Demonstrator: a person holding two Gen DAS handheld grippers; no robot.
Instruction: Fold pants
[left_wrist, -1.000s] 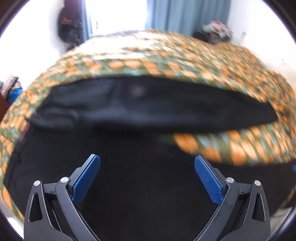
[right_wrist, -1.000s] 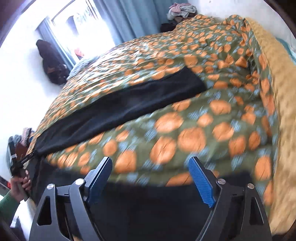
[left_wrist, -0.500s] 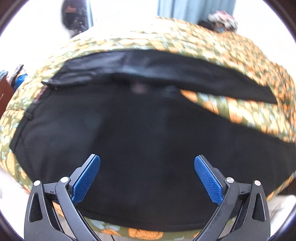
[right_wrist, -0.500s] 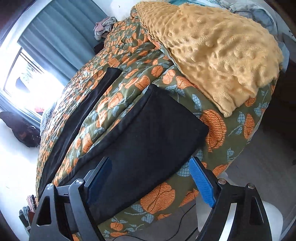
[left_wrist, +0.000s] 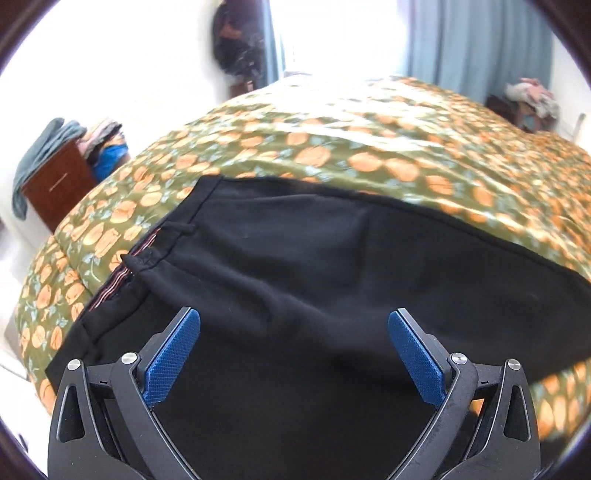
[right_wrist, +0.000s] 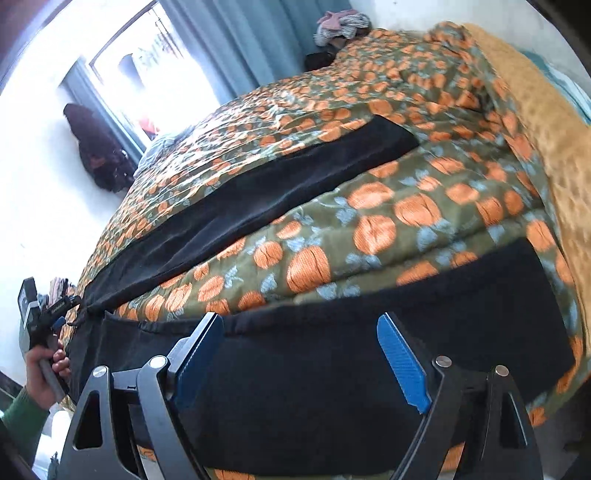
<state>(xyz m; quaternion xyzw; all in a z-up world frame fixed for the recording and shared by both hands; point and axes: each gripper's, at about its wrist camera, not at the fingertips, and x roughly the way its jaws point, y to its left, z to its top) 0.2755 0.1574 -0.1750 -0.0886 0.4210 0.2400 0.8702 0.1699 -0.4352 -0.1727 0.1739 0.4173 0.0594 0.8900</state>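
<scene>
Black pants (left_wrist: 314, 280) lie spread flat on a bed with an orange-and-green patterned cover (left_wrist: 369, 147). The waistband (left_wrist: 147, 254) is at the left in the left wrist view. My left gripper (left_wrist: 293, 354) is open and empty, just above the pants near the waist. In the right wrist view the two legs lie apart: the far leg (right_wrist: 258, 195) runs across the cover, the near leg (right_wrist: 369, 350) is under my right gripper (right_wrist: 301, 358), which is open and empty. The left gripper (right_wrist: 59, 314) also shows at the far left of the right wrist view, in a hand.
A yellow textured blanket (right_wrist: 546, 122) lies along the right side of the bed. A brown cabinet with clothes on it (left_wrist: 55, 181) stands left of the bed. Blue curtains (right_wrist: 258, 40) and a bright window are behind. A pile of clothes (left_wrist: 532, 99) sits at the far corner.
Both cameras have swung. The left view has turned toward the waistband end. The right view has moved back from the bed's corner and the leg hem to over the near leg.
</scene>
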